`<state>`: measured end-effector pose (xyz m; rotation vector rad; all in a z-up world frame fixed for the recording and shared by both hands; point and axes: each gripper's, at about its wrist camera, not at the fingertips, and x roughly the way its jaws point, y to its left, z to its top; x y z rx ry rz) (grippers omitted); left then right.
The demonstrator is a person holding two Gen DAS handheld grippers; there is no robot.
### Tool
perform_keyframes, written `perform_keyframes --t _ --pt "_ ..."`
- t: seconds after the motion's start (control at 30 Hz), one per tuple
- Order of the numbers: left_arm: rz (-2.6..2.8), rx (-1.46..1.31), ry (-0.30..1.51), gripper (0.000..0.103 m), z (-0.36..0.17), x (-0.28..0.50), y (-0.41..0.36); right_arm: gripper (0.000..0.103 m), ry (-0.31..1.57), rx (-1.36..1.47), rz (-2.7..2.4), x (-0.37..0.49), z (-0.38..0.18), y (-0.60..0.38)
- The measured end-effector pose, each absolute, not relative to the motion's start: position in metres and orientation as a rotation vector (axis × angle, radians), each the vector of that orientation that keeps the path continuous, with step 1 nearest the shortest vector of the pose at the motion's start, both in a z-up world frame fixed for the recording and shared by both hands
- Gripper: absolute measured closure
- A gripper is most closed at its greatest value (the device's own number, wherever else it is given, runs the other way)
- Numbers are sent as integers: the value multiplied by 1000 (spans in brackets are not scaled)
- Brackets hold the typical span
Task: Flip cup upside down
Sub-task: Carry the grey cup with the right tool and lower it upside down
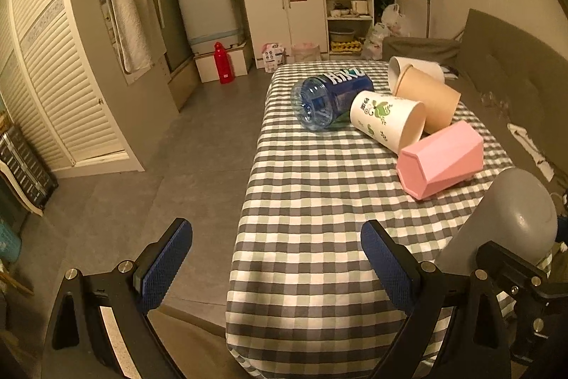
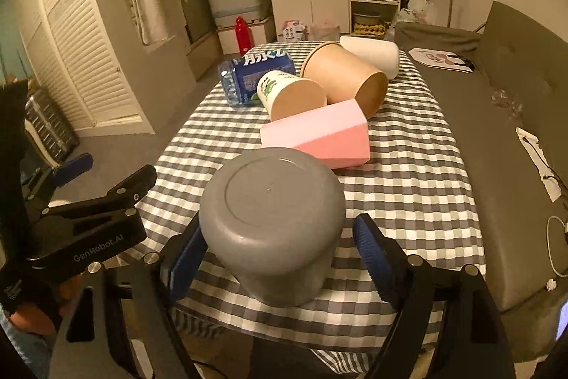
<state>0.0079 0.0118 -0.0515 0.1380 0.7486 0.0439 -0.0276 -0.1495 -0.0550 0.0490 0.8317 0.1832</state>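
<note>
A grey cup (image 2: 273, 222) stands upside down on the checked tablecloth (image 2: 408, 173), base up, between the fingers of my right gripper (image 2: 280, 254). The jaws are spread; the left pad (image 2: 184, 258) is close to the cup wall and the right pad (image 2: 369, 254) stands apart from it. The grey cup also shows at the right edge of the left wrist view (image 1: 507, 222). My left gripper (image 1: 277, 261) is open and empty over the table's near left edge.
Further back lie a pink faceted cup (image 2: 319, 134), a printed white paper cup (image 2: 291, 95), a tan cup (image 2: 348, 77), a white cup (image 2: 372, 54) and a blue water bottle (image 2: 252, 73), all on their sides. A grey sofa (image 2: 497, 116) borders the table's right.
</note>
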Motion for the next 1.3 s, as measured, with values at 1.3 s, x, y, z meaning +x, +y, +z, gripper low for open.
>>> perform_keyframes --t 1.3 --pt "38 66 715 5 -39 2 1 21 642 76 212 -15 -7 -177"
